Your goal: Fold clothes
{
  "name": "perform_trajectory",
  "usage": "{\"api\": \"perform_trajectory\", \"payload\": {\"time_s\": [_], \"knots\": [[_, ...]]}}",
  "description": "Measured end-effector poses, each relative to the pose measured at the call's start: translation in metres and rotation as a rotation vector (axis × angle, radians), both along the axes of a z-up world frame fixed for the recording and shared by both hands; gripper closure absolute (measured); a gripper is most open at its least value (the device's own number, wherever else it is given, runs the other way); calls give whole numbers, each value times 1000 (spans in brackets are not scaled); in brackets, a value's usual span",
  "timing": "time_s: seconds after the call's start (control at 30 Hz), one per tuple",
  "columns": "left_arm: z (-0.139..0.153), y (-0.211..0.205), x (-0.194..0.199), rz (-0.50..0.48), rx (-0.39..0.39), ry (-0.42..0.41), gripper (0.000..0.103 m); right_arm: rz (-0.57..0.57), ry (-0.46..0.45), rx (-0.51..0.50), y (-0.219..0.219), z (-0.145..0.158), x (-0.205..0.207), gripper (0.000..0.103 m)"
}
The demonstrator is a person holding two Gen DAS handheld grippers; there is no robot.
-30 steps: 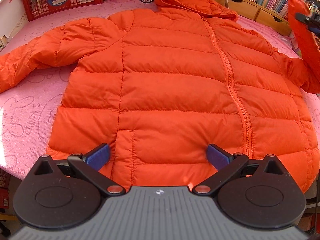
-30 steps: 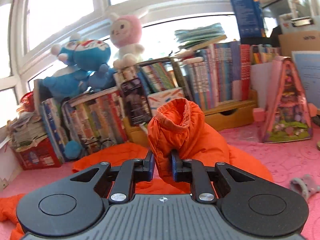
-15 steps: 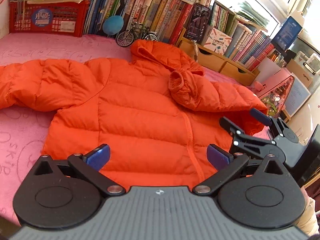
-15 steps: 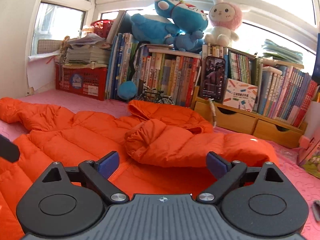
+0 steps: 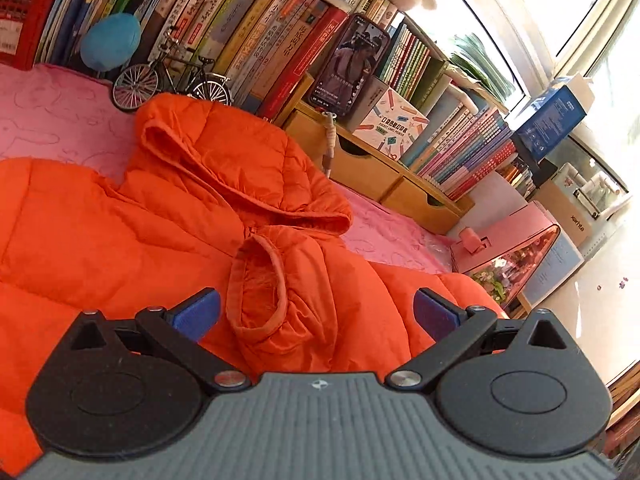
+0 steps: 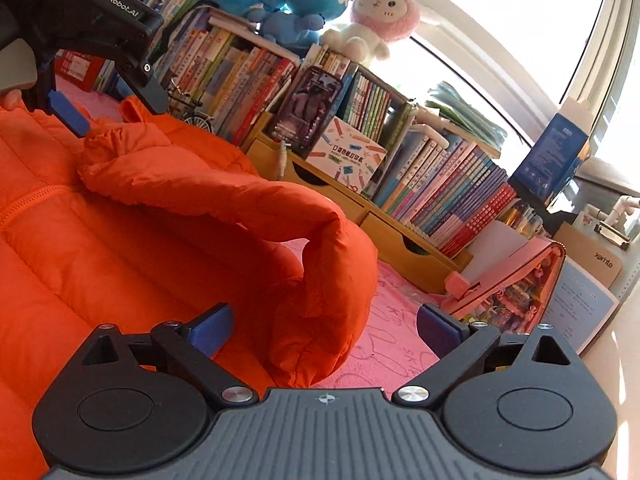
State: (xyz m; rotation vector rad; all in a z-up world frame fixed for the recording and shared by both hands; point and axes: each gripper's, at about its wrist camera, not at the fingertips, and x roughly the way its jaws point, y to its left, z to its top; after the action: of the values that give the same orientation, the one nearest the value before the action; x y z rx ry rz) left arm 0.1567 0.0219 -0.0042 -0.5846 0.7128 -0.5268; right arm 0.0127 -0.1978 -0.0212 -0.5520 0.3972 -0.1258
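Note:
An orange puffer jacket [image 5: 100, 240] lies front up on the pink cloth [image 5: 60, 120], its hood [image 5: 224, 160] toward the books. One sleeve [image 6: 240, 208] arches over and back across the chest. Its cuff [image 5: 256, 292] rests near the zipper. My left gripper [image 5: 316, 312] is open, hovering just short of that cuff, which shows between its fingers. In the right wrist view one of its blue pads [image 6: 68, 114] hangs beside the cuff. My right gripper [image 6: 324, 328] is low at the sleeve's bend; its jaws are opening wide, pads clear of the fabric.
Books line the back, with a toy bicycle [image 5: 168, 80], a propped phone [image 5: 352, 64] and wooden drawers [image 5: 372, 168] in front. A pink model house [image 5: 512, 248] stands at the right. Plush toys [image 6: 376, 12] sit on top of the books. Bare pink cloth [image 6: 392, 344] lies right of the sleeve.
My right gripper let go of the sleeve cuff, opened and sank; the sleeve now lies across the jacket. My left gripper swung right to the cuff.

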Motion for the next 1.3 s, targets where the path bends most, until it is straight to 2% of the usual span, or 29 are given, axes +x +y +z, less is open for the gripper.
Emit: {"api": "perform_trajectory", "payload": {"time_s": [0.03,0.07,0.13,0.2,0.3,0.37,0.4,0.53,0.63,0.7,0.77,0.9,0.93,0.97,1.0,1.03,1.07,1.13,1.3], "knots": [[-3,1,0,-16,-46,3,14,-6,11,6,-1,-1,4,5],[-5,4,-1,-41,-96,-2,30,-11,21,14,-2,-3,8,6],[-4,7,-4,-85,-165,-27,41,-13,43,39,-3,-5,11,6],[3,9,-8,-73,-156,-72,42,-12,57,55,-2,-8,12,6],[17,6,-12,-49,-66,-150,39,-10,62,47,-1,-12,12,6],[19,2,-11,-88,-67,-157,25,-11,69,55,-2,-14,12,6],[20,1,-10,-109,-69,-159,24,-12,75,59,-2,-14,13,6],[11,-11,9,-142,-96,-73,24,-12,86,57,-3,-14,15,6],[-2,-17,22,-170,-180,1,24,-11,91,39,0,-16,16,6],[-7,-20,25,-193,-237,19,25,-10,93,19,2,-18,16,6],[-10,-24,27,-194,-241,35,25,-10,92,4,4,-20,16,6],[-23,-33,36,-153,-178,132,23,-9,94,-1,5,-21,17,6],[-25,-35,37,-142,-170,144,27,-9,95,0,5,-21,17,6],[-25,-35,36,-116,-160,141,43,-10,96,1,5,-22,17,6],[-24,-34,34,-100,-162,134,55,-10,96,1,4,-22,18,6],[-22,-32,32,-89,-167,127,74,-11,96,0,4,-22,18,5],[-21,-31,31,-78,-173,120,85,-11,96,-1,4,-22,18,5],[-12,-21,26,-51,-177,79,91,-12,96,-2,4,-22,18,5],[8,15,14,7,-218,-4,91,-13,94,-8,5,-22,18,5]]}}
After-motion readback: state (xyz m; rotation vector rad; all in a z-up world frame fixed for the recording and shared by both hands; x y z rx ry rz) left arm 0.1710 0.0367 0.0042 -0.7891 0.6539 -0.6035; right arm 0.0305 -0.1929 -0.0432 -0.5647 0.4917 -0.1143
